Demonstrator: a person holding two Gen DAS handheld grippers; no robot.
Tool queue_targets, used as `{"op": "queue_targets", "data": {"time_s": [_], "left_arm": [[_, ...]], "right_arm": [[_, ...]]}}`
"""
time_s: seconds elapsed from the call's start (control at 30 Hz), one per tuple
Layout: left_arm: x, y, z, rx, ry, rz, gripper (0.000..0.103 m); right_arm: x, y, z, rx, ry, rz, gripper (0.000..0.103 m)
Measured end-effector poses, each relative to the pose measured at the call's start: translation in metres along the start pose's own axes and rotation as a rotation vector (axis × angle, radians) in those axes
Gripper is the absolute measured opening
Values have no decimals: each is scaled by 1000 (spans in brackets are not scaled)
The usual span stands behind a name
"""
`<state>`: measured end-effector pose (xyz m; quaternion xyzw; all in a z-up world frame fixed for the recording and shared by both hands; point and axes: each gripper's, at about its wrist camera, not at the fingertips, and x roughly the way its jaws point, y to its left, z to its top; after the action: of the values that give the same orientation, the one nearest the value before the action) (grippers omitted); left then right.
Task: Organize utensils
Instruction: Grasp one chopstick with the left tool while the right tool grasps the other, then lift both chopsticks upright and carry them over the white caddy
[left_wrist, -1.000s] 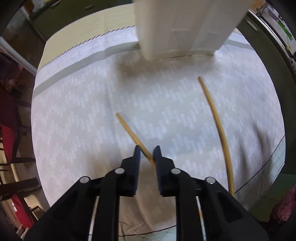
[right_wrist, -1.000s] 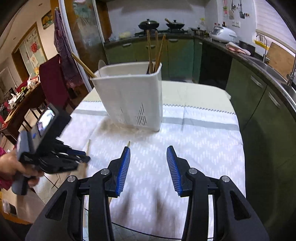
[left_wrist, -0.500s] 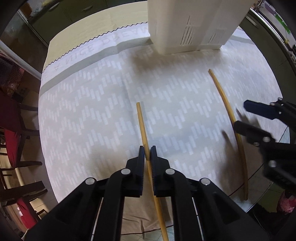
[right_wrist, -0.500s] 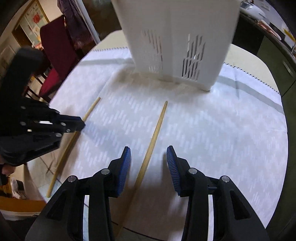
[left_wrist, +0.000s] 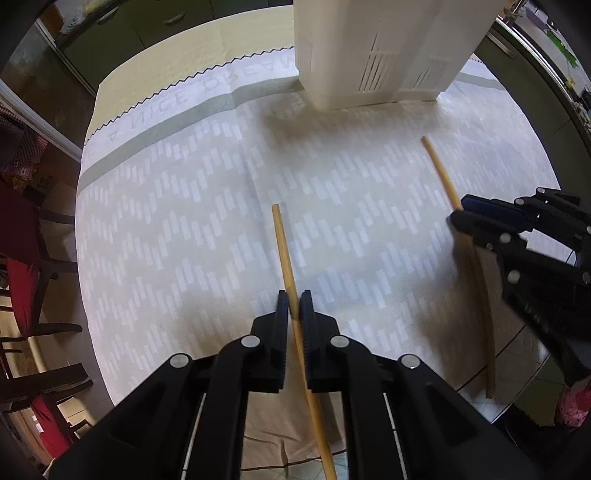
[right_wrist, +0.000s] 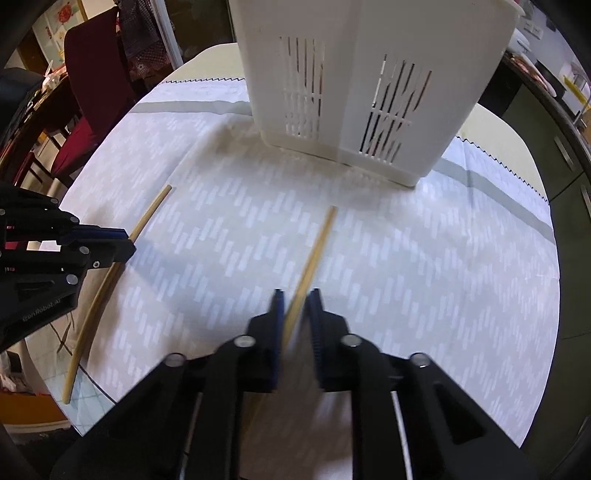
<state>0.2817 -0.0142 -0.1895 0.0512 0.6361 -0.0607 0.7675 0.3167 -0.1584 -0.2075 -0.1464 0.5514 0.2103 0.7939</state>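
Two wooden chopsticks lie on the patterned tablecloth (left_wrist: 184, 221) in front of a white slotted utensil holder (left_wrist: 369, 55) (right_wrist: 369, 74). My left gripper (left_wrist: 294, 310) is shut on the left chopstick (left_wrist: 282, 243), about a third of the way along it. In the right wrist view the same left gripper (right_wrist: 127, 245) shows at the left edge on that chopstick (right_wrist: 151, 210). My right gripper (right_wrist: 295, 301) has blue pads, blurred, with jaws closing onto the right chopstick (right_wrist: 319, 240) between them. The left wrist view shows the right gripper (left_wrist: 458, 216) pinching that chopstick (left_wrist: 441, 173).
The holder stands at the far side of the round table, with more chopsticks visible through its slots (right_wrist: 399, 99). Both chopsticks' near ends overhang the table's front edge (left_wrist: 491, 369). Red-seated chairs (right_wrist: 85, 133) stand off to the left, and dark cabinets (right_wrist: 569, 158) to the right.
The right gripper came down from facing the holder to the right chopstick, and its jaws closed around it. The left gripper shut fully on its chopstick, which swung straighter.
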Motion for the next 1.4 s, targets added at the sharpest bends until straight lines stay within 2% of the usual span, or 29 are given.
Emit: {"op": "queue_targets", "data": {"time_s": [0.2, 0.43, 0.8, 1.17, 1.4], "left_arm": [[2, 4, -6, -3, -41, -20, 7], [-9, 3, -11, -5, -91, -59, 6], [-71, 1, -24, 16, -235, -54, 6], [-137, -10, -52, 46, -386, -55, 6], [-155, -19, -63, 75, -425, -64, 6]], "right_arm": [[-12, -16, -7, 45, -17, 29, 7], [-61, -40, -16, 108, -136, 87, 7], [-141, -63, -41, 126, -305, 121, 7], [-182, -68, -73, 131, -379, 120, 7], [-193, -69, -78, 134, -400, 120, 7]]}}
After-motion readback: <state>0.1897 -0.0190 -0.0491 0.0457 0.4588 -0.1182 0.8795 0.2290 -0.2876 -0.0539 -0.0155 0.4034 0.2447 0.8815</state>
